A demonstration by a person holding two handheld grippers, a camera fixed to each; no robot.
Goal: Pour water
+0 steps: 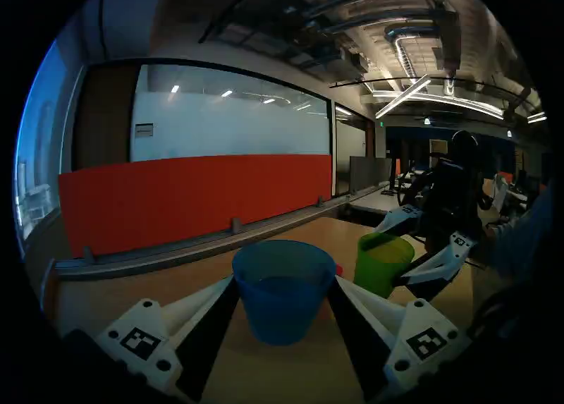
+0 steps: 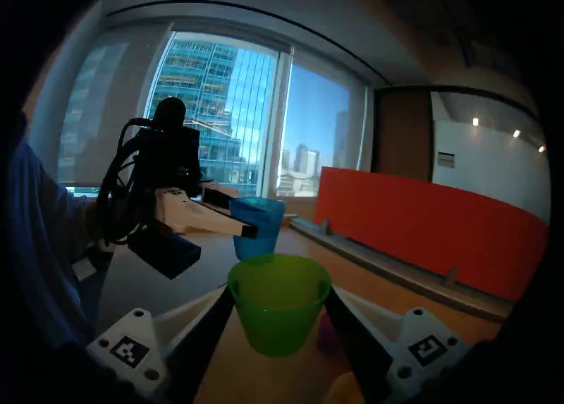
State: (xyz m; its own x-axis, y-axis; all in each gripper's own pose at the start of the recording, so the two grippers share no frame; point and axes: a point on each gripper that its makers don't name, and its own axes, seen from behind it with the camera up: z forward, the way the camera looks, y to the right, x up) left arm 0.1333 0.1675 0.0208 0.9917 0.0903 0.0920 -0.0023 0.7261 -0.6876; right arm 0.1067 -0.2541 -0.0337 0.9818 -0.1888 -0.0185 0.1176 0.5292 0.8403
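Gripping blue cup [image 1: 283, 295] by both sides, left gripper [image 1: 282, 285]; right gripper [image 2: 278, 295] clamps green cup [image 2: 278, 309]. Cups upright, near each other, over table [image 1: 289, 379].

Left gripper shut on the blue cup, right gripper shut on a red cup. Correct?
Not quite. The cup in the right gripper is green, not red: the right gripper view shows the green cup pressed between both fingers. The rest stands: the left gripper is shut on the blue cup.
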